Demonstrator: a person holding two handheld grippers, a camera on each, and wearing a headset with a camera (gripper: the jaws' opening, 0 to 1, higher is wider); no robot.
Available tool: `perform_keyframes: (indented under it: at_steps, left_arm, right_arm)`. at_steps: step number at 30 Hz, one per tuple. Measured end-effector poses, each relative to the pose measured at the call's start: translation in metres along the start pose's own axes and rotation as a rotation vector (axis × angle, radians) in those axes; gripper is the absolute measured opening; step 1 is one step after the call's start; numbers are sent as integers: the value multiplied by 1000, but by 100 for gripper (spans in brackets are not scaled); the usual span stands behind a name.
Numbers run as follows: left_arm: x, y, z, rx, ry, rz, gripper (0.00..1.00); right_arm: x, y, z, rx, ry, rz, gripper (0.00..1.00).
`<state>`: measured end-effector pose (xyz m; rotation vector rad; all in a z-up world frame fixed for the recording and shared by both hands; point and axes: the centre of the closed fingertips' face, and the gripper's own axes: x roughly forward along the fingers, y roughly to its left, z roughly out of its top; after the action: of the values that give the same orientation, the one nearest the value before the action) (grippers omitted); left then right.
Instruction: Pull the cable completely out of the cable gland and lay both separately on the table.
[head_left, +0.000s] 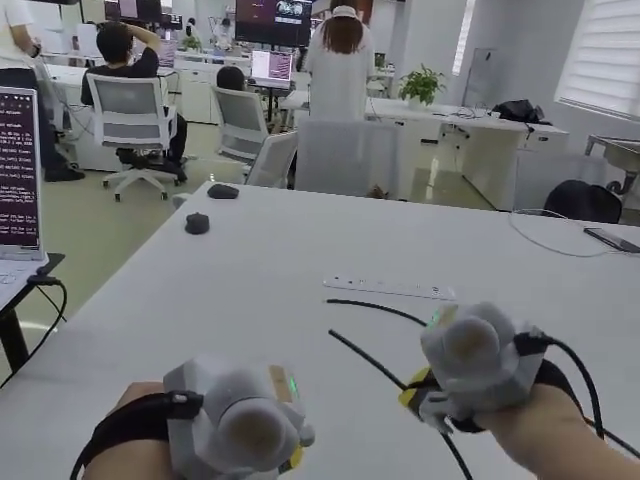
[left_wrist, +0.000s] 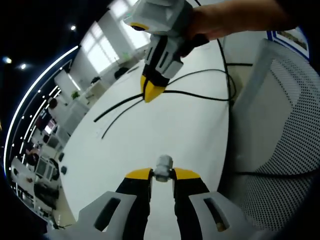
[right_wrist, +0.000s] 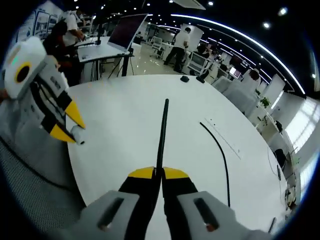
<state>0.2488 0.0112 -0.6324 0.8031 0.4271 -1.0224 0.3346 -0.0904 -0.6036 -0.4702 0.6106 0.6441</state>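
A small grey-white cable gland (left_wrist: 163, 167) sits pinched between the yellow tips of my left gripper (left_wrist: 162, 176), which hangs low over the table's near edge (head_left: 293, 456). No cable runs into the gland. My right gripper (right_wrist: 159, 173) is shut on a thin black cable (right_wrist: 162, 134) that sticks out straight ahead of its jaws. In the head view that cable (head_left: 365, 355) slants over the white table (head_left: 250, 300) from the right gripper (head_left: 410, 393). The left gripper (right_wrist: 75, 132) with the gland (right_wrist: 78, 136) stands apart from the cable's end.
A second black cable (head_left: 380, 308) curves beside a white strip (head_left: 390, 288) mid-table. Two dark mice (head_left: 197, 223) lie far left, a laptop (head_left: 18, 180) at the left edge, a phone (head_left: 610, 238) far right. A mesh chair (left_wrist: 285, 110) is near the table edge.
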Motion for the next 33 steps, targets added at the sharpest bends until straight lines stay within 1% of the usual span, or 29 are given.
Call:
perform_keyframes:
  at_steps: [1,2,3,4,5,6,7,9,10,11,13,15,16,18,19,22,25,27,30,33]
  left_arm:
    - [0,-1,-1,4,6,-5,17]
    - [1,-1,-3,6,11,-8,17]
    - [1,-2,-4,5,15,-14,17]
    - [1,-3,-5,1,18,-18,17]
    - [1,-3,-6,-2,22,-21,17]
    - [1,-3,-7,-3,24,-22,17]
    - [1,-3,-8,-9,27,-22,17]
    - [1,-3,-9,-17,27,-24,17]
    - [1,-3,-10,-20,29,-25,17]
    - [1,-3,-11,-25,34,-27,17]
    - [2,-5,-14,-32,42,-35,17]
    - [2,-7,-15,-34,47,-42,17]
    - [3,-7,-16,-37,48,-43,17]
    - [3,-8,-17,-42,52,-48,17]
    - [3,-9,-17,-46,55,-50,17]
    - [3,-9,-18,-55,54,-55,17]
    - [4,-10,-16,-63,48,-62,17]
    - [4,-9,-12,-72,40,-67,17]
    - [5,-10,-6,-94,23,-93,17]
    - [6,-10,0,-91,15,-112,17]
  right_arm:
    - [6,-10,11,39,-44,7,3]
    - [10,-17,20,107,-80,14,3]
    - [14,-25,31,190,-125,30,3]
    - [18,-33,38,236,-159,37,3]
    - [24,-46,46,278,-192,33,3]
    - [28,-55,47,299,-198,22,3]
    - [36,-68,46,306,-192,-1,3]
    - [48,-83,40,302,-169,-24,3]
    - [53,-88,36,315,-154,-30,3]
    - [61,-96,28,341,-129,-37,3]
    - [71,-106,19,340,-111,-51,4]
    - [82,-118,-3,339,-43,-75,4]
    - [85,-121,-10,337,-16,-79,5]
    - [89,-127,-24,347,23,-89,7]
    - [90,-129,-27,347,28,-91,8]
    - [83,-133,-35,346,36,-93,9]
    - [73,-131,-38,342,35,-87,9]
    - [63,-125,-36,321,22,-68,10]
    - [39,-112,-36,291,6,-50,11]
    - [15,-97,-38,261,-11,-30,12]
